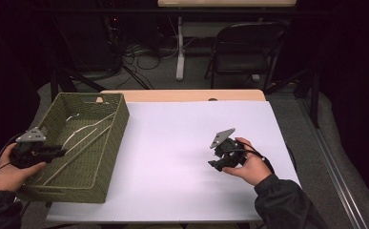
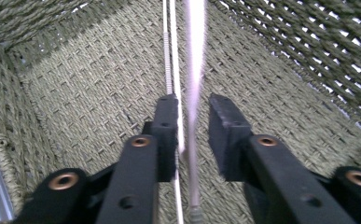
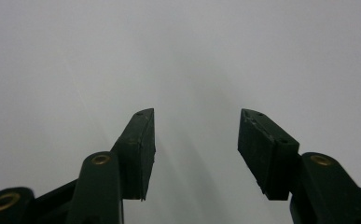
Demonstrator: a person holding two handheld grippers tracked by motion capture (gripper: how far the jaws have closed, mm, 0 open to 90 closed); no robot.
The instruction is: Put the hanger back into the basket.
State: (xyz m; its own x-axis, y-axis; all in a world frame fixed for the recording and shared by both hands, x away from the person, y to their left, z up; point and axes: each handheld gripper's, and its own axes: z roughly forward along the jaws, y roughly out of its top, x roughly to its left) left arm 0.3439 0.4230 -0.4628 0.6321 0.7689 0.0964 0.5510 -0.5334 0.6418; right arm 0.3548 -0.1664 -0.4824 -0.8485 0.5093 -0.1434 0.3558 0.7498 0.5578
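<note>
The thin white rods (image 1: pixel 84 138) lie slanting across the floor of the green woven basket (image 1: pixel 117 126) at the table's left; one blurred rod (image 2: pixel 194 70) stands loose between the jaws of the left gripper (image 2: pixel 192 121), which are apart and not pressing it. The drop looks done. The right gripper (image 3: pixel 194 140) waits wide open over the bare white tabletop (image 1: pixel 182 143).

One woven basket (image 1: pixel 107 143) holding three thin white rods (image 1: pixel 84 143); two tongs, left (image 1: pixel 60 152) and right (image 1: pixel 214 163); one bench (image 1: pixel 182 138); one chair (image 1: pixel 246 47).
</note>
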